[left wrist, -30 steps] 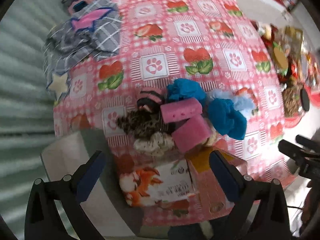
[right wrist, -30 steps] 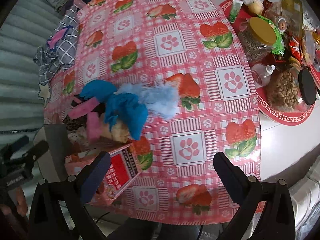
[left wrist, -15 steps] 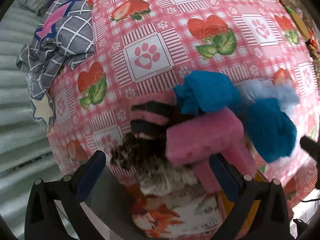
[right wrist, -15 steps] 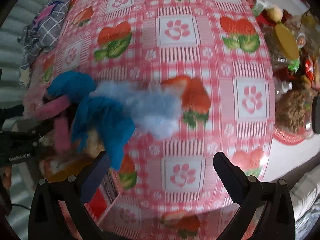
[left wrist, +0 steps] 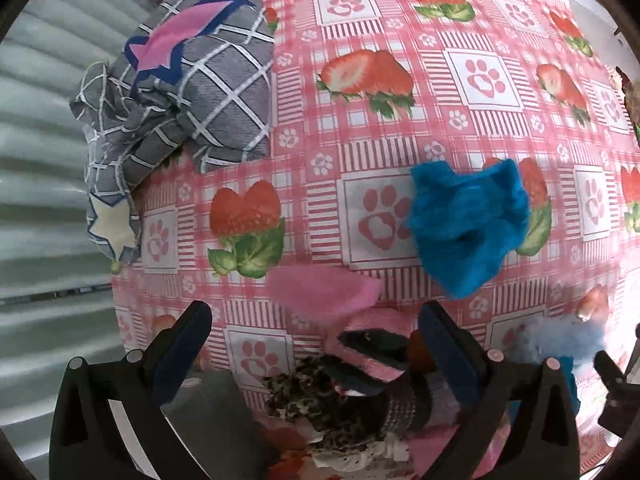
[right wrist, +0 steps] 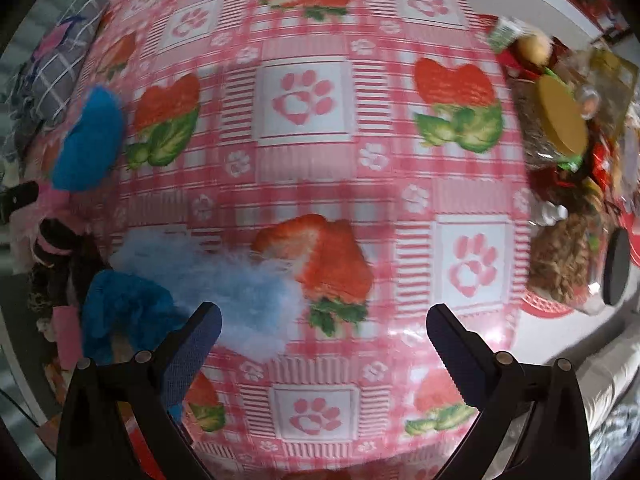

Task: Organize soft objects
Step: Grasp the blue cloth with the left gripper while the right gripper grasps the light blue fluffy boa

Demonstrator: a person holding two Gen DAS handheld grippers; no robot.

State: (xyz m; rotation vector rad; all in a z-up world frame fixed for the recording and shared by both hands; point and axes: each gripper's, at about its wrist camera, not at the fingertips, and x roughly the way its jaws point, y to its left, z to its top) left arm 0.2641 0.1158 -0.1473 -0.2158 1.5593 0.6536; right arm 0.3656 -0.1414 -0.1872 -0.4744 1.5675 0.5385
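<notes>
Jar (right wrist: pixel 554 128) with yellow lid holds brown contents on the red tray (right wrist: pixel 540 304); both tools (left wrist: pixel 316 332) (right wrist: pixel 324 328) gape, gripping nothing.

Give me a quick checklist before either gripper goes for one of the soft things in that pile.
1. Left gripper open and empty: ok.
2. Right gripper open and empty: ok.
3. Light blue fluffy piece within the right gripper's line: ok, just ahead of its left finger.
4. Bright blue fuzzy piece lying free on the tablecloth: ok.
5. Pink piece sharp enough to aim at: not ok, blurred.
6. Where sorted items should go: cannot tell.
</notes>
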